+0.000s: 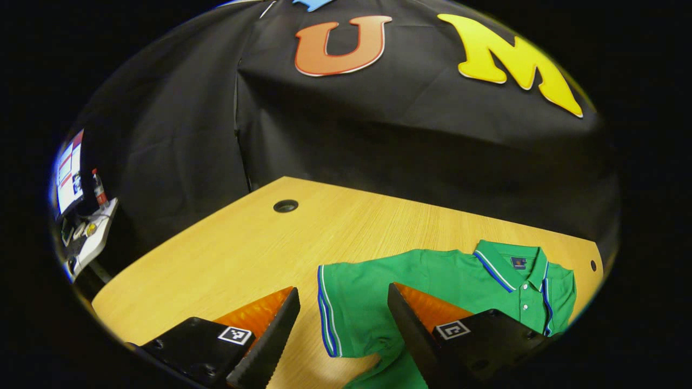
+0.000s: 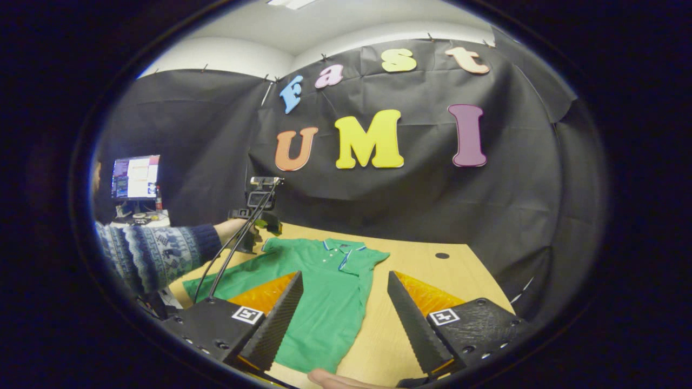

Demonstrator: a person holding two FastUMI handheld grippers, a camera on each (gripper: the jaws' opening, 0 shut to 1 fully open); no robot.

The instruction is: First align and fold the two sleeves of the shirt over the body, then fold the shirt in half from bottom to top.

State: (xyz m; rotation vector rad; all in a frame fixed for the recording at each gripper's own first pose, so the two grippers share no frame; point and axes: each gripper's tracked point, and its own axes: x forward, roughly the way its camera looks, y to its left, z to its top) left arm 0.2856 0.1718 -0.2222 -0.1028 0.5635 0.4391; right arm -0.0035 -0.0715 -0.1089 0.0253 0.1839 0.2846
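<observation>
A green polo shirt (image 1: pixel 432 275) with a striped collar (image 1: pixel 511 267) lies flat and face up on the wooden table (image 1: pixel 232 254). Its striped-cuff sleeve (image 1: pixel 335 308) spreads out between the fingers of my left gripper (image 1: pixel 343 335), which hovers open just above it. In the right gripper view the shirt (image 2: pixel 324 286) stretches away from me, its other sleeve (image 2: pixel 373 258) lying out to the right. My right gripper (image 2: pixel 343 324) stands open above the shirt's lower part. Farther off, a hand holds the left gripper (image 2: pixel 267 222) by the far sleeve.
The table has a round cable hole (image 1: pixel 285 206) at the back and a smaller hole (image 1: pixel 593 265) near its right edge. A side desk with a monitor (image 2: pixel 135 177) stands beyond the table. A patterned sleeve (image 2: pixel 157 251) and a cable (image 2: pixel 232 254) cross the left side.
</observation>
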